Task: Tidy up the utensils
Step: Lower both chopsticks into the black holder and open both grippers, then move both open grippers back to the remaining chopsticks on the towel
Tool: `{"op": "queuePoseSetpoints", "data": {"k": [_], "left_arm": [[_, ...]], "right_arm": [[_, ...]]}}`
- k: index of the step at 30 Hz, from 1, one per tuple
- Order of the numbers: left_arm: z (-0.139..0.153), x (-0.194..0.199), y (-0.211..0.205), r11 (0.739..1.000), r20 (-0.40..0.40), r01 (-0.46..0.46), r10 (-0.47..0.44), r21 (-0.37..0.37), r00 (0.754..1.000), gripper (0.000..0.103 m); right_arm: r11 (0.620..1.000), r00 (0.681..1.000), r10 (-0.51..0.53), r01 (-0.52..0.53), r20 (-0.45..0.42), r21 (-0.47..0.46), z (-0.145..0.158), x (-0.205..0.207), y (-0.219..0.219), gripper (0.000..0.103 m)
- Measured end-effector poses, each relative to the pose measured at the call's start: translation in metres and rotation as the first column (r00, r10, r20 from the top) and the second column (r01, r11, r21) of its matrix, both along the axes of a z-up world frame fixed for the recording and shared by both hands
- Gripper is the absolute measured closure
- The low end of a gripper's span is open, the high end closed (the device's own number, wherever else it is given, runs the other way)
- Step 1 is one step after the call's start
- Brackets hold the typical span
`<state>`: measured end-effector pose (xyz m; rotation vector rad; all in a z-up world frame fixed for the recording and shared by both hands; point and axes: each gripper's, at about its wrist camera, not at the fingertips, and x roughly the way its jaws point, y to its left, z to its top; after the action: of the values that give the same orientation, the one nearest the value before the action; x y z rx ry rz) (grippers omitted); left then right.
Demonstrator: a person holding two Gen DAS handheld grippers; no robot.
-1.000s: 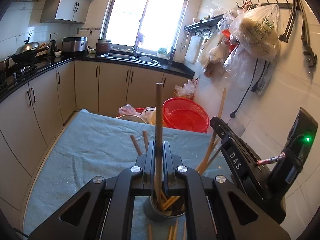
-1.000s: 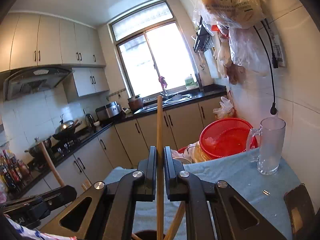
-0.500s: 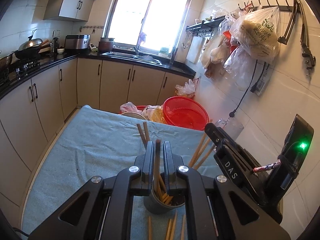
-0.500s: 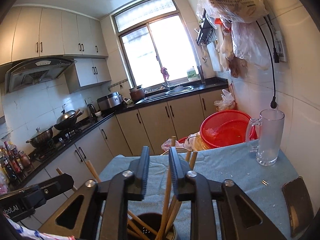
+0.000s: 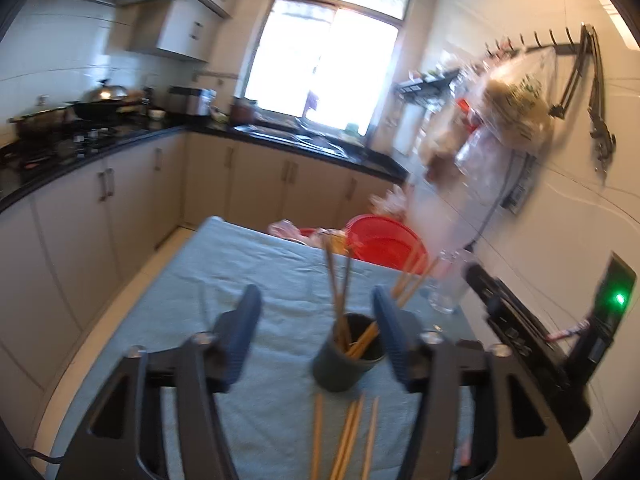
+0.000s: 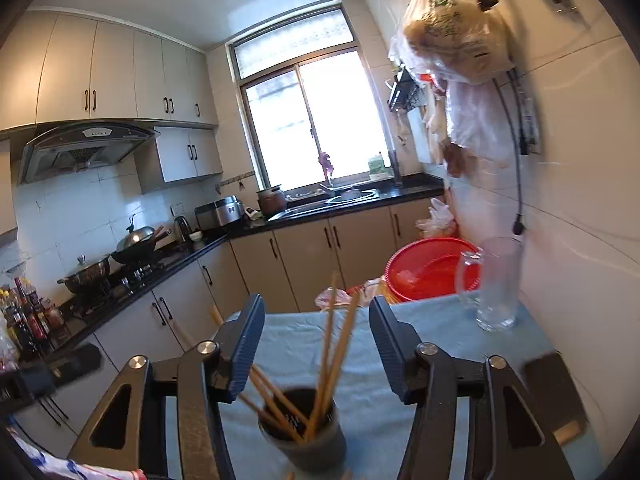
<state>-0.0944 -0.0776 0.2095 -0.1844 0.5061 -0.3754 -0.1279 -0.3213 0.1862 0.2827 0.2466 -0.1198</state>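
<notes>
As seen, chopsticks (image 6: 325, 354) beyond gripper (image 6: 316, 344)

The table (image 5: 248, 280), under a blue cloth (image 6: 420, 396), carries a dark cup (image 5: 345, 364), loose chopsticks (image 5: 348, 436) and a glass mug (image 6: 496, 284).

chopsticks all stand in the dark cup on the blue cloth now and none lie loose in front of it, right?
Not all. The left wrist view shows several chopsticks standing in the dark cup on the blue cloth, but a few loose chopsticks lie flat on the cloth in front of it. The rest is right.
</notes>
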Motion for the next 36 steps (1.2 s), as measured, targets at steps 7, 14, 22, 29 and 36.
{"op": "queuePoseSetpoints", "data": {"k": [7, 14, 22, 29, 36], "left_arm": [[-0.037, -0.046, 0.028, 0.974, 0.086, -0.165, 0.154, 0.155, 0.984, 0.025], [-0.062, -0.056, 0.043, 0.95, 0.032, -0.197, 0.195, 0.241, 0.98, 0.025], [-0.076, -0.056, 0.042, 0.961, -0.048, -0.135, 0.151, 0.239, 0.987, 0.025], [-0.092, -0.047, 0.038, 0.961, -0.108, -0.11, 0.141, 0.252, 0.984, 0.025], [-0.107, -0.035, 0.03, 0.962, -0.179, -0.059, 0.109, 0.268, 0.978, 0.025]], "right_arm": [[0.999, 0.988, -0.019, 0.026, -0.153, 0.044, -0.046, -0.054, 0.0, 0.036], [0.986, 0.912, 0.105, -0.044, -0.397, 0.161, -0.116, -0.064, -0.001, 0.037], [0.982, 0.773, 0.189, -0.155, -0.606, 0.109, -0.17, -0.033, 0.032, 0.064], [0.988, 0.733, 0.105, -0.155, -0.672, -0.015, -0.177, -0.009, 0.047, 0.064], [0.974, 0.704, 0.077, -0.203, -0.706, -0.097, -0.179, -0.006, 0.045, 0.071]]}}
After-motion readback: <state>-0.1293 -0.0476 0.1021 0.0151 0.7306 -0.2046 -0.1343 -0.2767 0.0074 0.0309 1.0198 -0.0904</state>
